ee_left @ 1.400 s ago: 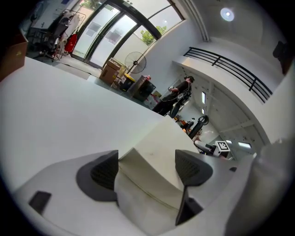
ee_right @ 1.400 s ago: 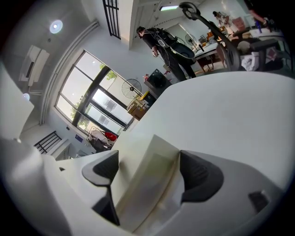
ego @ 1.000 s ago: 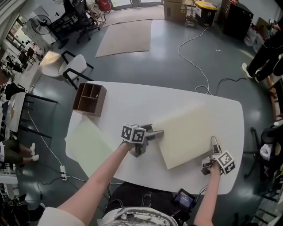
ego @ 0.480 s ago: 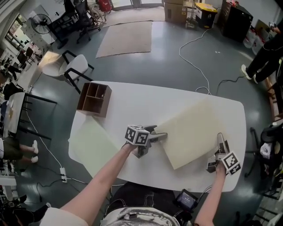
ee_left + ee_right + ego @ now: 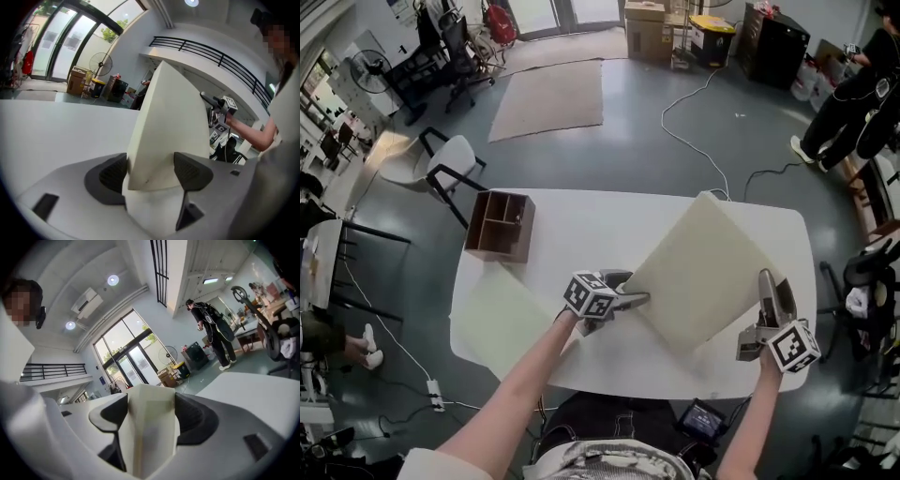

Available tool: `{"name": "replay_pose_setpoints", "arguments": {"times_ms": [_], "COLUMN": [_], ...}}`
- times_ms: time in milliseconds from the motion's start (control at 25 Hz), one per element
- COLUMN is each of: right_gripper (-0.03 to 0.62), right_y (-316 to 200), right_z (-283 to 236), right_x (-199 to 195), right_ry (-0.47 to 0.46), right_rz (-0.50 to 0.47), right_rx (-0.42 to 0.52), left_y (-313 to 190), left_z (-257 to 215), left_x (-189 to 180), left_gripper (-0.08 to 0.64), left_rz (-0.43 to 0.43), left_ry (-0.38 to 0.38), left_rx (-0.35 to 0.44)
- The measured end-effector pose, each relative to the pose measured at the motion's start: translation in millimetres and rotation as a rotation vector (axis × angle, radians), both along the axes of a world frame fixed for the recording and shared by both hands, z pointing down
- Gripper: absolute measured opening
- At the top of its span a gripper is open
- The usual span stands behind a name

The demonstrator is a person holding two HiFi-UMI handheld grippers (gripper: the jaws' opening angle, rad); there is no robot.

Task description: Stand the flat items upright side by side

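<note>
A large cream board [image 5: 698, 272] tilts up off the white table [image 5: 600, 220], its far corner highest. My left gripper [image 5: 642, 298] holds its left corner; in the left gripper view the board [image 5: 173, 117] stands between the pads of that gripper [image 5: 154, 171], which have just been closing onto it. My right gripper [image 5: 766, 281] grips the right corner, raised above the table; its jaws have also just been closing on the board [image 5: 150, 427]. A second pale board [image 5: 502, 319] lies flat at the table's left.
A brown wooden compartment box [image 5: 499, 225] stands at the table's far-left corner. A chair [image 5: 441, 169] is on the floor beyond it. A white cable [image 5: 703, 141] runs across the floor behind the table. A person [image 5: 853, 103] stands at the far right.
The cream board lay flat a second ago; its right side has risen and it now tilts steeply. My right gripper has gone up with it. The left gripper has rolled at its corner.
</note>
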State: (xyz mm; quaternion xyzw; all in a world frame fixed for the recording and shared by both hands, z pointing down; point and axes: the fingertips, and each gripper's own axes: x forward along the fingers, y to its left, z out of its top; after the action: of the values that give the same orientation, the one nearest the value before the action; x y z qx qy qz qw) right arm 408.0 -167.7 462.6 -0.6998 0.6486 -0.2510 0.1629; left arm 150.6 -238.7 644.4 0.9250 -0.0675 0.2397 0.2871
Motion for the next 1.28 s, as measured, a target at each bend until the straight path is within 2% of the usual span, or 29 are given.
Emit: {"name": "replay_pose_setpoints", "arguments": {"times_ms": [120,280,720,880,1080,1280], "right_gripper": [0.308,0.310,0.310,0.310,0.313,0.334], "right_y": [3,14,58,63,68,80], "right_z": [-25,-43,-62,-62,-61,-52], "right_x": [-27,-58,-131,-157,-177,-189], "right_ry": [0.023,0.065,0.231,0.276,0.308,0.284], "right_rz": [-0.049,-0.086,-0.235,-0.285,-0.320,-0.397], "right_rx": [0.044,0.068,0.033,0.032,0.041,0.047], "left_y": [5,11,22,22,18,24], "left_z": [-2,-4,-3,-8,-26,-37], "left_x": [-4,-11,-36,-50,-61,-62], "left_gripper": [0.320,0.313,0.295,0.295,0.278,0.268], "left_rz": [0.045,0.063,0.057,0.017,-0.053,-0.028], "left_ry": [-0.033,-0.057,-0.132,-0.115,-0.036,-0.041], "left_rx": [0.032,0.087,0.215,0.213,0.191,0.237]}}
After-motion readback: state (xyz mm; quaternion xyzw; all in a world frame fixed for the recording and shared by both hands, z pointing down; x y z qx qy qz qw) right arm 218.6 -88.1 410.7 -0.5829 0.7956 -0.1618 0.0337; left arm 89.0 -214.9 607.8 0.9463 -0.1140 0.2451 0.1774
